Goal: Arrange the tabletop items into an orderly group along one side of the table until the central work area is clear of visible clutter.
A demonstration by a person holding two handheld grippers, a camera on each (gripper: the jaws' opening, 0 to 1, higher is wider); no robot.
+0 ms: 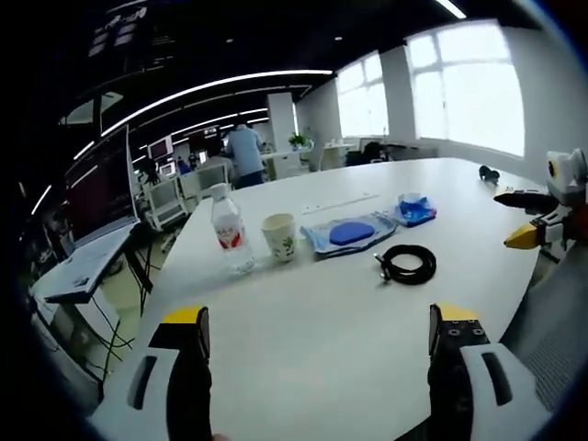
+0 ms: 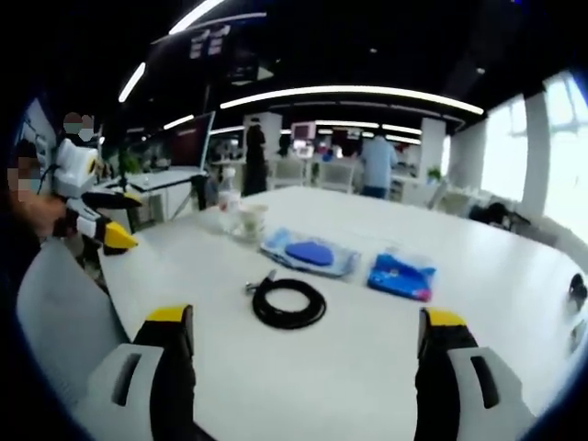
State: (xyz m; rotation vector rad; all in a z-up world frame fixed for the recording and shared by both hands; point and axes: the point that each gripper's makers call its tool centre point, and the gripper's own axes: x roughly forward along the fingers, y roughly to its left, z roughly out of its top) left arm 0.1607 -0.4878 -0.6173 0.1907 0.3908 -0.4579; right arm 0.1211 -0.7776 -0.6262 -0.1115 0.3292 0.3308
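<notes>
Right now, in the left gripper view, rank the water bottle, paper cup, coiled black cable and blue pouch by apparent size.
1. Water bottle, tallest.
2. Coiled black cable and paper cup: too alike to rank; the cable lies nearer the camera.
3. Blue pouch, smallest, but farthest away, so unsure.

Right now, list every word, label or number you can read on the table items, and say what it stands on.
No text can be read.
Water bottle: red label, print too blurred.
Paper cup: green marking, not legible.
Blue packet: print too small.
Wall screens far behind: blurred.
</notes>
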